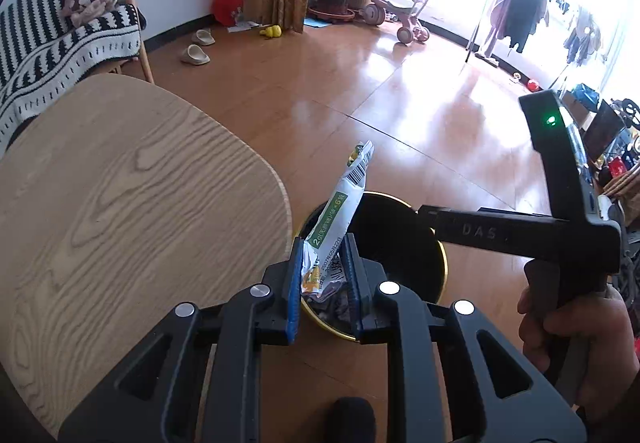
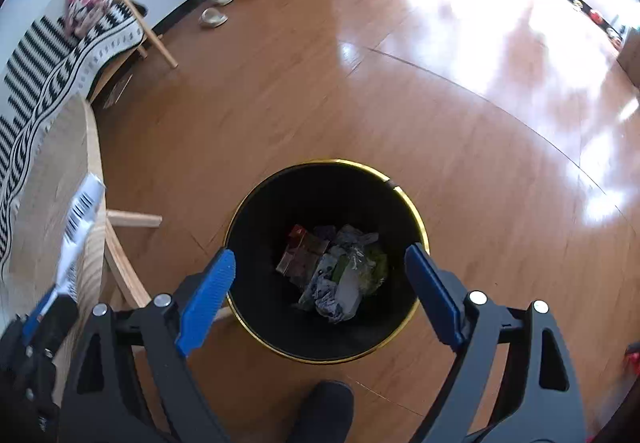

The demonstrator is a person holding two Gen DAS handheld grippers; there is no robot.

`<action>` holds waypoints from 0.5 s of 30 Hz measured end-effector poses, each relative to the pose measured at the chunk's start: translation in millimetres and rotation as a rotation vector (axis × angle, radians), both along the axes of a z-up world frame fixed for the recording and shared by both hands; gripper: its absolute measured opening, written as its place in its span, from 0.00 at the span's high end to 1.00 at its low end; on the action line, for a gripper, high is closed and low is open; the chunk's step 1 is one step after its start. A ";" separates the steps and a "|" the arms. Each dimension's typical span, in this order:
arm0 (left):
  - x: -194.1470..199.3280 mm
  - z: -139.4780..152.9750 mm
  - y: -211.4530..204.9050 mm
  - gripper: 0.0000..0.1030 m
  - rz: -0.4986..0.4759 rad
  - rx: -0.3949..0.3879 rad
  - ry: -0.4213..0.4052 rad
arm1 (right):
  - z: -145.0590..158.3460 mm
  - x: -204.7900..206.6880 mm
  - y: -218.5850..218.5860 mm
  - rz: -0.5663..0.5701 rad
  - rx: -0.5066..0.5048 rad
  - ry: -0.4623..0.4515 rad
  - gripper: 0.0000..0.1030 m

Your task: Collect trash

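My left gripper (image 1: 323, 243) is shut on a white and green snack wrapper (image 1: 340, 211) with a barcode, held upright just past the wooden table's edge, over the near rim of the black bin (image 1: 400, 243). In the right wrist view the bin (image 2: 280, 203) has a gold rim and holds several wrappers and crumpled trash (image 2: 340, 271). My right gripper (image 2: 320, 263) is open and empty, right above the bin's mouth. The wrapper (image 2: 80, 215) and the left gripper show at the left edge of the right wrist view.
A light wooden table (image 1: 120, 203) fills the left. A striped blanket on a wooden chair (image 1: 60, 39) stands behind it. Slippers (image 1: 196, 53), a tricycle (image 1: 404, 19), plants and a clothes rack (image 1: 520, 15) line the far floor.
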State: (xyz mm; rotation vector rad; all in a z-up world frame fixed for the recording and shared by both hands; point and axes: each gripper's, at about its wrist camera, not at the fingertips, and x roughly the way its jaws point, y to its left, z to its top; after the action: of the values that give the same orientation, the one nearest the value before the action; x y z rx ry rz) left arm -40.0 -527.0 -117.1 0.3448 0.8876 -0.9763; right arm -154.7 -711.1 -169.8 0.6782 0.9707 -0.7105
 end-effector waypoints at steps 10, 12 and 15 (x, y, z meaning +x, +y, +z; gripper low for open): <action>-9.4 -19.6 -29.3 0.82 -0.065 -0.043 0.112 | 17.7 -36.2 -18.4 -0.143 -0.036 -0.023 0.18; -12.0 -23.8 -34.4 0.82 -0.079 -0.050 0.124 | 22.6 -43.9 -22.2 -0.179 -0.040 -0.042 0.18; -11.4 -26.9 -39.3 0.69 -0.088 -0.054 0.127 | 29.3 -54.5 -27.9 -0.221 -0.033 -0.081 0.18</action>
State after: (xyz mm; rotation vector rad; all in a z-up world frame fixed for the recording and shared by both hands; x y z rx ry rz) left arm -51.4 -566.4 -144.0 0.2799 0.9657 -1.1114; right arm -209.1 -739.0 -140.5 0.7873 0.8157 -0.8838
